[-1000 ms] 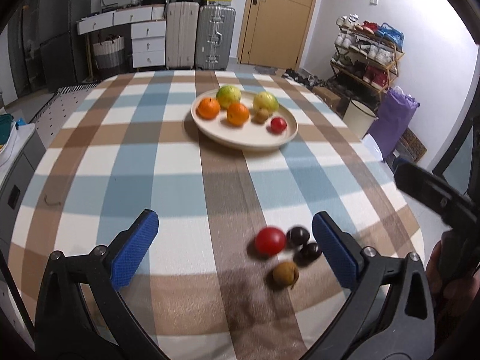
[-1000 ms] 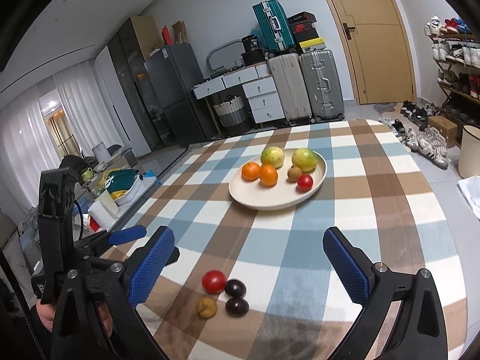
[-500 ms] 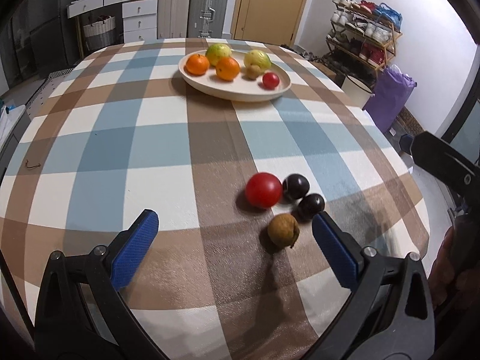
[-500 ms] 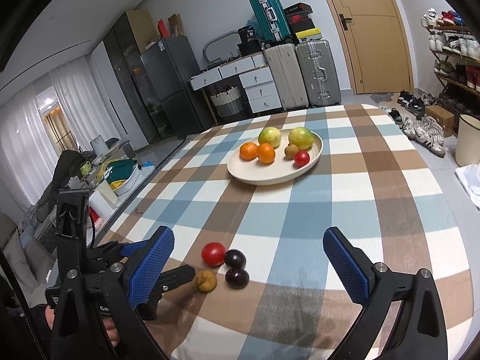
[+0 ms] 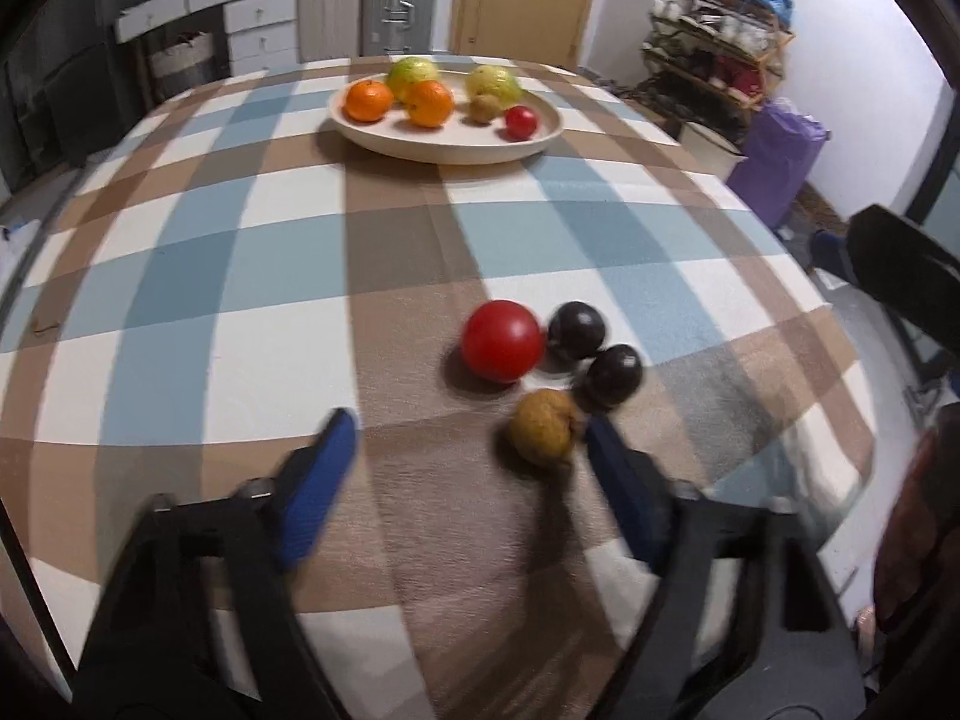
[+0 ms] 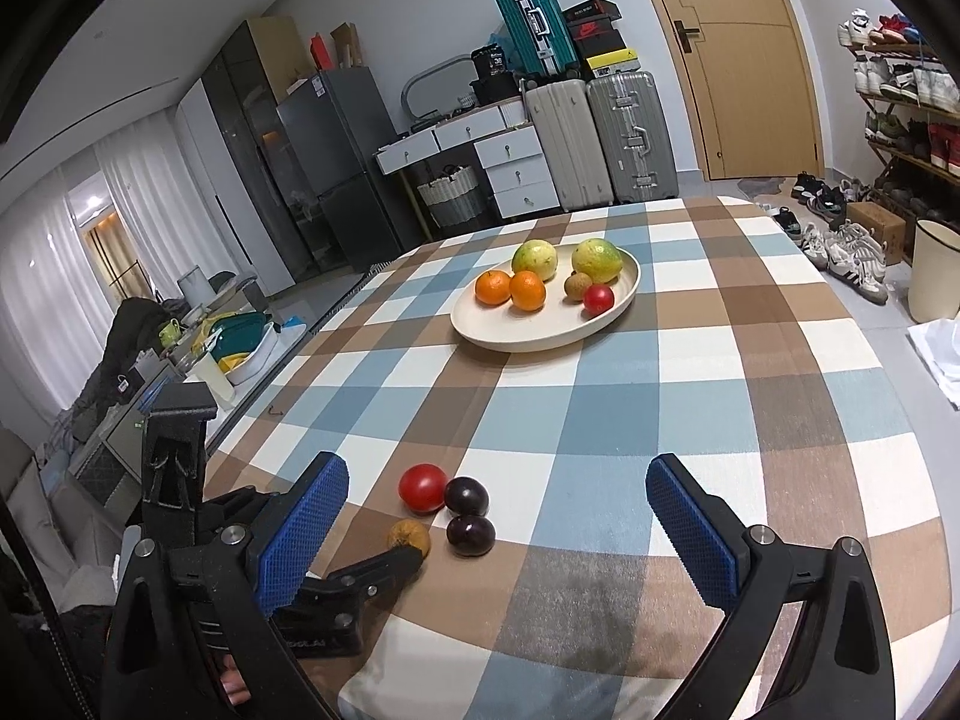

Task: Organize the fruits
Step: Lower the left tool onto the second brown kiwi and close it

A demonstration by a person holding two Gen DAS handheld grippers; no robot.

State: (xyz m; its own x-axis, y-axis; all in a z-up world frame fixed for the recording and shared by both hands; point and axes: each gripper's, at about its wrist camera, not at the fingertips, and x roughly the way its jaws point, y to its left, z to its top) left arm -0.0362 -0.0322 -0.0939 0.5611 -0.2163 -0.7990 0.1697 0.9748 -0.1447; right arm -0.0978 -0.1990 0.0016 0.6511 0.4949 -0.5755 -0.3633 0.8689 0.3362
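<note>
Four loose fruits lie together on the checked tablecloth: a red tomato point(image 5: 501, 340) point(image 6: 422, 486), two dark plums point(image 5: 576, 329) point(image 5: 613, 374) point(image 6: 465, 495), and a brown fruit point(image 5: 543, 426) point(image 6: 408, 537). My left gripper point(image 5: 465, 438) is open, low over the cloth, with the brown fruit just inside its right finger point(image 5: 624, 495). My right gripper point(image 6: 498, 516) is open and empty, held back above the near table edge. A cream plate point(image 5: 444, 147) point(image 6: 540, 336) at the far side holds two oranges, two green-yellow fruits, a small brown fruit and a small red one.
The round table point(image 6: 690, 360) drops off close in front of both grippers. Suitcases point(image 6: 624, 138), white drawers and a dark fridge stand behind the table. A shoe rack point(image 6: 900, 90) and a purple bag point(image 5: 780, 162) are at the right.
My left gripper has moved forward and down toward the loose fruits, and its jaws have narrowed. The brown fruit now sits at its right fingertip. The right gripper has barely moved.
</note>
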